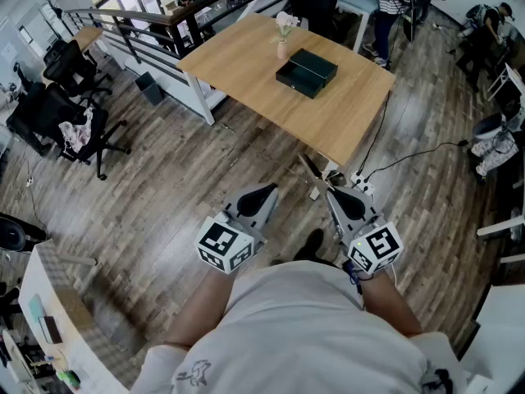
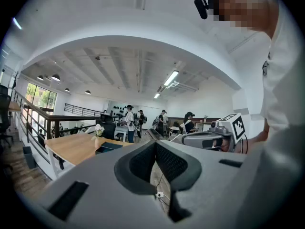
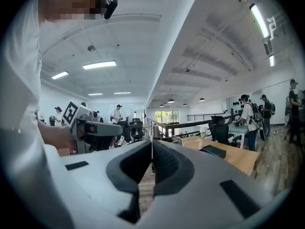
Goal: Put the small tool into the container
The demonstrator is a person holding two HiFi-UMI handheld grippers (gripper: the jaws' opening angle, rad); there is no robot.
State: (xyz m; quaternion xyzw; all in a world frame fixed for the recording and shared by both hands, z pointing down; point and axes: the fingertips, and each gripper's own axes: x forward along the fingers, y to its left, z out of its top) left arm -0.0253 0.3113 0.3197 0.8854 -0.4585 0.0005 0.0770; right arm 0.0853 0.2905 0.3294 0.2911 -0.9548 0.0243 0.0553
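A dark lidless container [image 1: 306, 72] [image 2: 107, 148] [image 3: 213, 150] rests on the wooden table [image 1: 246, 64], well ahead of both grippers. I hold both grippers close to my body, level, over the plank floor. My right gripper [image 1: 330, 190] [image 3: 151, 151] is shut on a thin, flat dark tool [image 1: 310, 167] [image 2: 155, 133] that juts forward from its tips. That tool shows edge-on as a pale line in the right gripper view. Beside it, my left gripper [image 1: 269, 190] [image 2: 155, 144] has its tips together with nothing between them.
A small vase of flowers [image 1: 283, 43] stands just behind the container. A power strip and cables [image 1: 361, 185] lie on the floor by the table's near corner. Office chairs [image 1: 70, 97] and a railing are to the left, and people stand at desks beyond the table.
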